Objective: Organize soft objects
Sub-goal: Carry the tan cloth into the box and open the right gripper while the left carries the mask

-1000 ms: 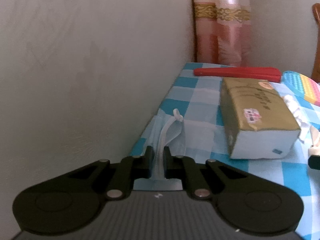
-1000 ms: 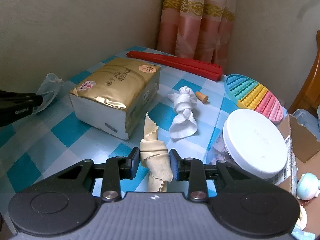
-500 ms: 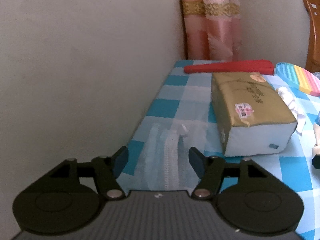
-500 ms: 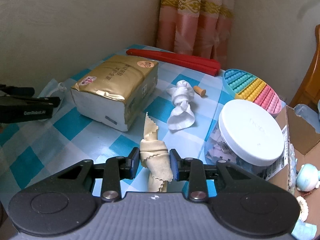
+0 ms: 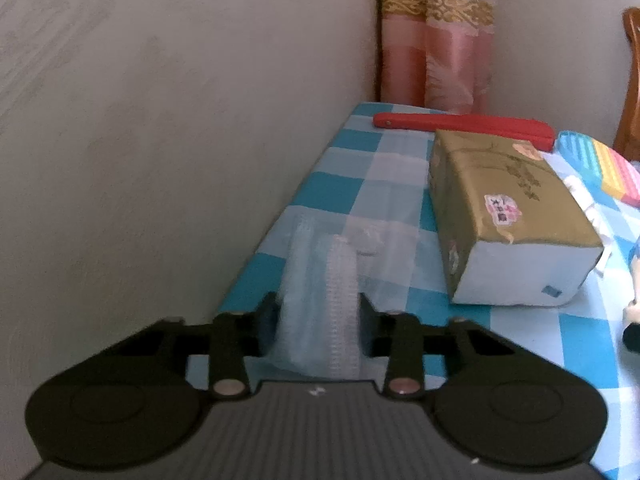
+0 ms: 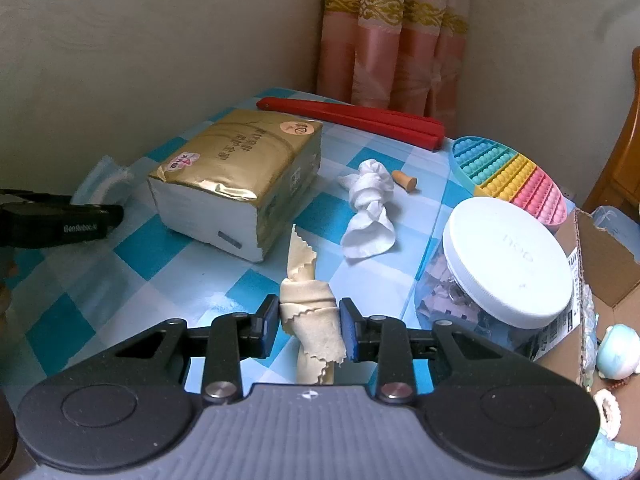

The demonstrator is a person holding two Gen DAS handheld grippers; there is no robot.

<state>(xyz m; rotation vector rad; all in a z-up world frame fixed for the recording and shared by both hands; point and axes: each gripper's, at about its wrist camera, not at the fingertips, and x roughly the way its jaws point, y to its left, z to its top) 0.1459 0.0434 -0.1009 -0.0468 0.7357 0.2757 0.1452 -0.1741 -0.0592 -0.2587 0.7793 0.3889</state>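
Observation:
A pale blue face mask [image 5: 320, 280] lies bunched on the checked tablecloth beside the wall. My left gripper [image 5: 318, 312] has its jaws closing on it, and the pads touch both sides of the bunch. The right wrist view shows the same mask [image 6: 104, 176] ahead of that gripper's black fingers [image 6: 108, 216]. My right gripper [image 6: 308, 320] is shut on a knotted beige cloth [image 6: 302, 248], held just above the table. A knotted white cloth [image 6: 370, 208] lies farther back.
A gold tissue pack [image 6: 240, 176] sits between the two grippers. Behind it lie a red folded fan [image 6: 352, 120], a small cork [image 6: 404, 180] and a rainbow pop toy [image 6: 512, 176]. A white-lidded jar [image 6: 508, 264] and a cardboard box [image 6: 600, 264] stand on the right.
The left gripper let go of the mask's ear loop, opened wide over the flat mask, then closed in on it and bunched it up. The right gripper kept still with the beige cloth.

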